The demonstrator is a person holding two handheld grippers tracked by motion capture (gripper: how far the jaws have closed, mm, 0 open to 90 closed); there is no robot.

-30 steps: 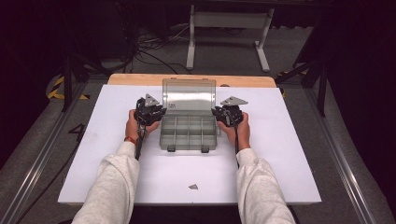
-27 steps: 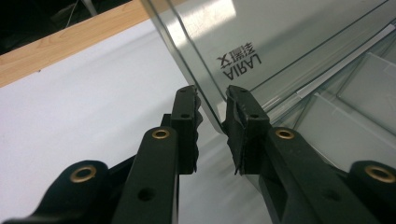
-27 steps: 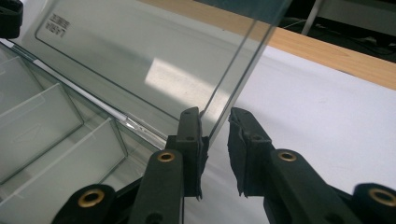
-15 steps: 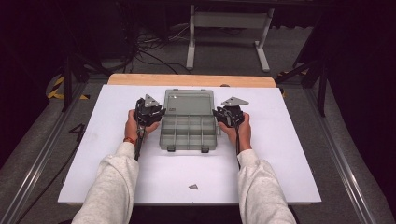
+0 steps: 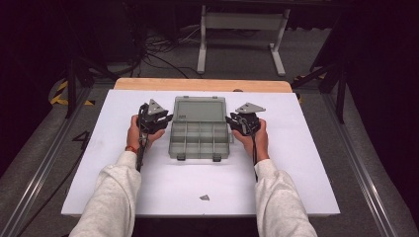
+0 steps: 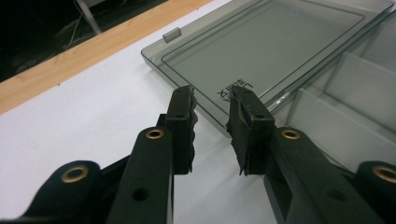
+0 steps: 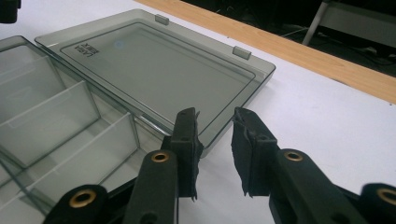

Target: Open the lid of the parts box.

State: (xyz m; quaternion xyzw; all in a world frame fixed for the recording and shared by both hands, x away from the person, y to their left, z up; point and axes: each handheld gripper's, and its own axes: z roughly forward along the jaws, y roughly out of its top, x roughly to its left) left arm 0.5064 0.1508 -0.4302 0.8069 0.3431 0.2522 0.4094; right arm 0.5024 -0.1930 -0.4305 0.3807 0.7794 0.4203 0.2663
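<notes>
Lid (image 6: 275, 51) lettering too blurred to read.

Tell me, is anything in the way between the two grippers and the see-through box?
Nothing visible is. The left gripper sits at one side of the compartment box, the right gripper at the other. Only bare white table shows around the flat-open lid.

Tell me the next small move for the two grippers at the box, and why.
Probably draw both grippers back from the box. Its lid already lies flat on the table, fully open. The left gripper and right gripper have just been opening, with nothing between the jaws, each beside a lid edge. The compartments look empty, so filling may follow.
</notes>
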